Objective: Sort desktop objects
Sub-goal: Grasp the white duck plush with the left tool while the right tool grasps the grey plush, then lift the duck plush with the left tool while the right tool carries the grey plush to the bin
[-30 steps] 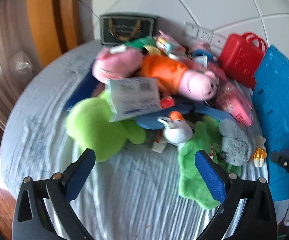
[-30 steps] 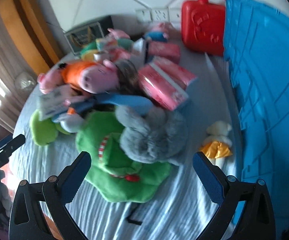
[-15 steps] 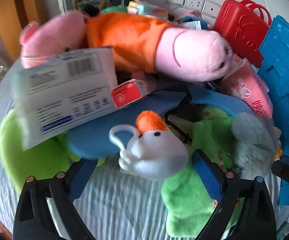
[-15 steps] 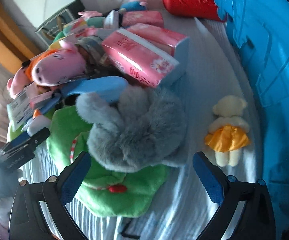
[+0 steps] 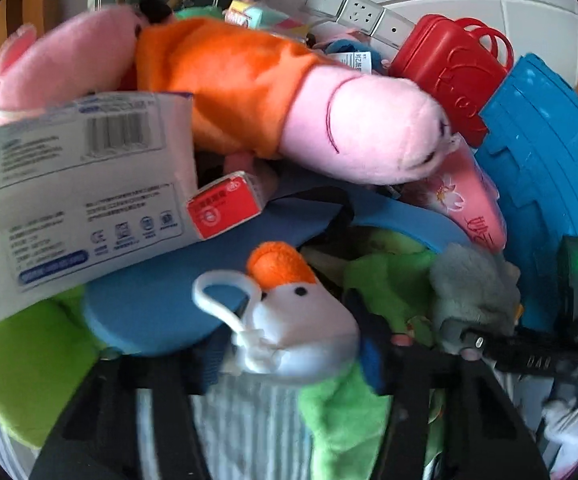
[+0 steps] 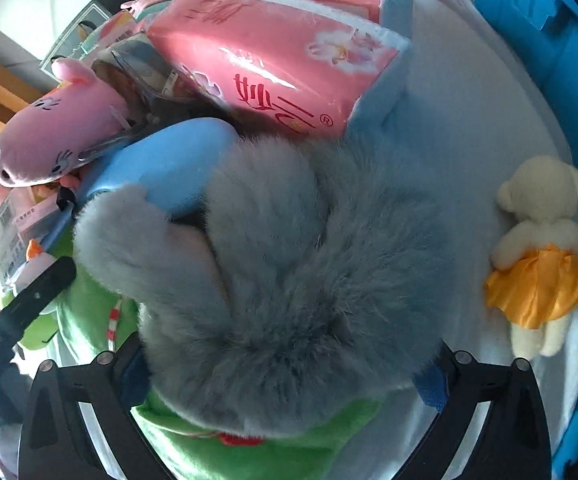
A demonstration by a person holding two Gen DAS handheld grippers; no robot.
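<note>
Jaws of left gripper [image 5: 289, 354] closing round small white plush bird [image 5: 297, 332] with orange crest, at near edge of toy pile on striped cloth [image 5: 245, 428]. Right gripper [image 6: 285, 376] spread wide, straddling grey furry plush [image 6: 297, 280] lying on green plush [image 6: 209, 448]; pad contact unclear.

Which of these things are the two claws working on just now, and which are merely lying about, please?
In hand:
left claw, closing around the white duck toy
right claw, straddling the grey plush

Lying about:
pink pig plush
tissue pack
small bear
red case
</note>
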